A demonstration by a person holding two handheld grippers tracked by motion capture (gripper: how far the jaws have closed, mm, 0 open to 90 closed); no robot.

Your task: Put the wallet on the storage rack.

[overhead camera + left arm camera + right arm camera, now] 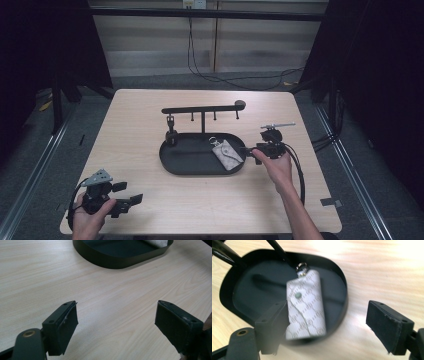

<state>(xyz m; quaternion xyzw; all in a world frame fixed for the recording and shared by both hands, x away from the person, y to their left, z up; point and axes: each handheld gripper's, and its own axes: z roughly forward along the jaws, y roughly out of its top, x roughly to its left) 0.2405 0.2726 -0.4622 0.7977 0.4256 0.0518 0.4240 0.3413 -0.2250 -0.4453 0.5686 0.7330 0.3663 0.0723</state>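
One key pouch (305, 305) lies in the black oval tray (176, 161), at its 3 o'clock end. The right gripper view shows the pouch's snap and ring, too small to tell from above. Right gripper (248, 151), just outside the tray's 3 o'clock rim: jaws wide, nothing between. Left gripper (131, 193), at the table's 7 o'clock: jaws apart over bare wood. One hook stand (203, 108), four hooks.

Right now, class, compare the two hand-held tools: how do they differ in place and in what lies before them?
The left tool sits at the table's near left corner, far from the black tray; the right tool is at the tray's right end. The left tool faces bare wood; the right tool faces the patterned key pouch lying in the tray. Both stand open, gripping nothing.
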